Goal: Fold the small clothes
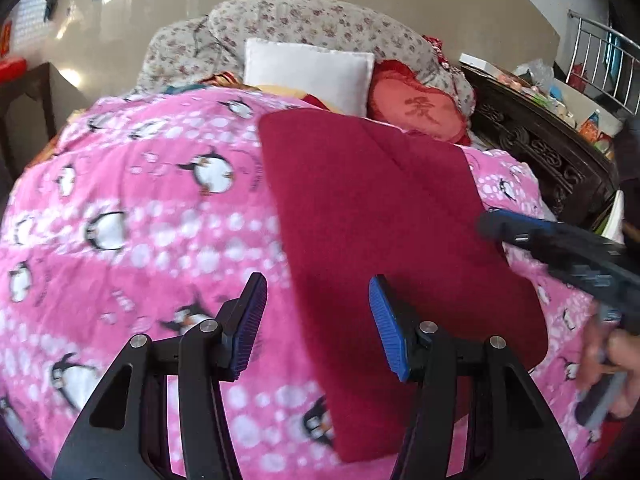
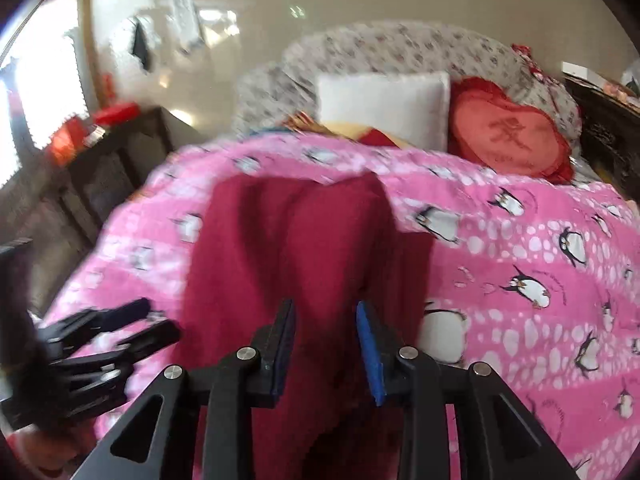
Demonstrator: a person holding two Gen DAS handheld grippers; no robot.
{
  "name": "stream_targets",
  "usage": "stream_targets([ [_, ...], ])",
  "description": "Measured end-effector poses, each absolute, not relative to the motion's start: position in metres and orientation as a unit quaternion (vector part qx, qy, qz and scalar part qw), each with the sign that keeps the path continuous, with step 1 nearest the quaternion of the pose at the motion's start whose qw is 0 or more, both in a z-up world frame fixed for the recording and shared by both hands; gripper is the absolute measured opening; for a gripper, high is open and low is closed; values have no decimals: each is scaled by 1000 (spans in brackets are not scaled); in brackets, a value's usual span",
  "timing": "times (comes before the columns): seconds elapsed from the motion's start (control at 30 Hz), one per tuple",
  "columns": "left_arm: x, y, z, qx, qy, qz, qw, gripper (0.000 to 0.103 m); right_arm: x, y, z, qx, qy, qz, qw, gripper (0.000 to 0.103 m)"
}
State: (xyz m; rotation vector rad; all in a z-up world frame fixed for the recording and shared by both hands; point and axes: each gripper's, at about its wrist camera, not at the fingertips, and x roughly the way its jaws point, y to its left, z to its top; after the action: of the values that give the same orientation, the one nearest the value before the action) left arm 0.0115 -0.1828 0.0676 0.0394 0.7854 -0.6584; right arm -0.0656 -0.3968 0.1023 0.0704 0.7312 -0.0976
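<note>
Crimson fleece, soft and limp, forms the garment point(image 1: 384, 216) lying flat on the pink penguin blanket point(image 1: 140, 240) of the bed. It should drape and slide easily; I judge a corner or hem edge the best hold. At left, my left gripper point(image 1: 318, 320) hovers over its near edge, tilted downward, jaws apart and empty. At right, my right gripper point(image 2: 326, 344) points down over the cloth, jaws parted, pressing nothing.
</note>
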Motion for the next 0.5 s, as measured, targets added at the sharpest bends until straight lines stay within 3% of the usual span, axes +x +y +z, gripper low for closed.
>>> stream_targets([
  [0.07,16,-193,63,15,383,-324,865,54,-53,-409,90,48,367,-46,928,30],
  [0.2,26,-196,56,-11,404,-348,846,71,-71,-424,97,103,338,-20,935,32],
  [0.23,28,-193,55,-18,411,-354,840,72,-78,-424,99,106,333,-20,937,46],
  [0.27,29,-189,55,-24,418,-360,834,72,-87,-426,100,107,331,-30,937,70],
  [0.3,29,-187,55,-28,420,-362,832,73,-92,-428,100,109,330,-35,937,80],
  [0.33,30,-184,54,-34,421,-366,829,75,-98,-431,99,115,329,-37,937,85],
  [0.4,31,-180,50,-49,426,-371,824,81,-102,-440,93,135,336,-29,932,85],
  [0.5,38,-182,40,-78,447,-382,805,81,-97,-451,80,161,349,-18,923,85],
])
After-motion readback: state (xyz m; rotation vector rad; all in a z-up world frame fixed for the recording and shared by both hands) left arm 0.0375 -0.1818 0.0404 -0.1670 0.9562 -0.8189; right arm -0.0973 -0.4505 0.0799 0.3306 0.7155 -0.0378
